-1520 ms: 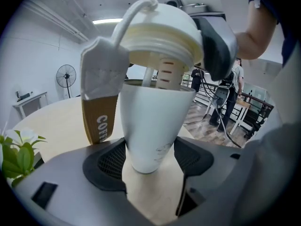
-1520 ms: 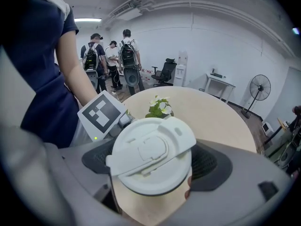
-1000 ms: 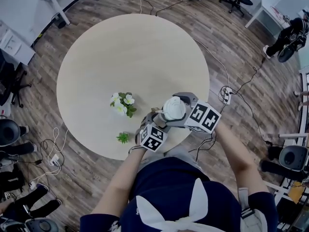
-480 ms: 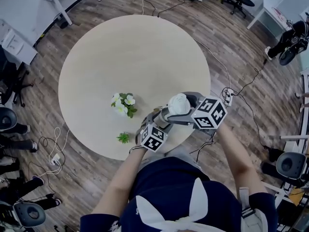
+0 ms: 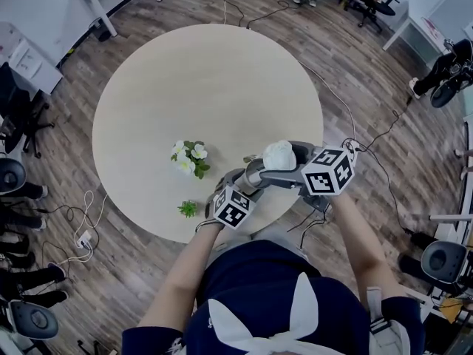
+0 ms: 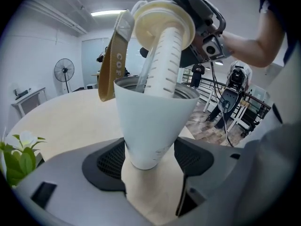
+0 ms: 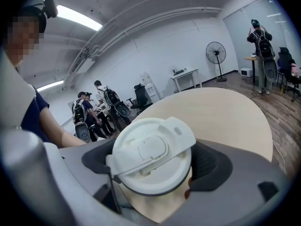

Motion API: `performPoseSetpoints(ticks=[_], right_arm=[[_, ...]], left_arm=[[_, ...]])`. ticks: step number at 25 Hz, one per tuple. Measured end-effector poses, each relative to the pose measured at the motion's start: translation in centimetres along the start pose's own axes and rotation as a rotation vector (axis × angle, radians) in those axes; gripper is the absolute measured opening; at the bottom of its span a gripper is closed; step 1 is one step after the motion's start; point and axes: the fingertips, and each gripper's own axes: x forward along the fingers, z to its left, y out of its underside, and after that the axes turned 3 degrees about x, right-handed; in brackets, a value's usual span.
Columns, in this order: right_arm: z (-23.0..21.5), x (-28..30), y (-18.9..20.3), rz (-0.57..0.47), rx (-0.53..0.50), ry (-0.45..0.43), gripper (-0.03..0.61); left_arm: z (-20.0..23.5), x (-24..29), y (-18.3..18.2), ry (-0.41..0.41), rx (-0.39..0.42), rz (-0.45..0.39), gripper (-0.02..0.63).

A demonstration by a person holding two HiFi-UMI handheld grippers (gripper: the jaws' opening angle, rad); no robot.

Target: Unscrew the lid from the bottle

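Lid, clamped in the right gripper, hangs just above the bottle clamped by the left gripper; its stem slants into the bottle's mouth, so withdrawal should follow that slant.

An open office or lab workroom: wood-plank floor with loose cables, a round pale surface, white desks against white walls, rolling office chairs, a standing fan, and strip ceiling lights.
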Motion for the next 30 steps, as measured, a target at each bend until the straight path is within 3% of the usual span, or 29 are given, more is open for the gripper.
performPoseSetpoints(ticks=[8, 15, 30], right_arm=[[-0.7, -2.2, -1.2, -0.100, 0.114, -0.026, 0.468], [-0.9, -3.6, -0.9, -0.161, 0.169, -0.039, 0.468], [-1.3, -6.6, -1.8, -0.323, 0.311, -0.052, 0.468]], left_arm=[[0.2, 0.0, -0.5, 0.001, -0.023, 0.028, 0.327], [0.1, -0.2, 0.0, -0.037, -0.102, 0.036, 0.327], [-0.2, -4.3, -2.4, -0.093, -0.207, -0.097, 0.327]])
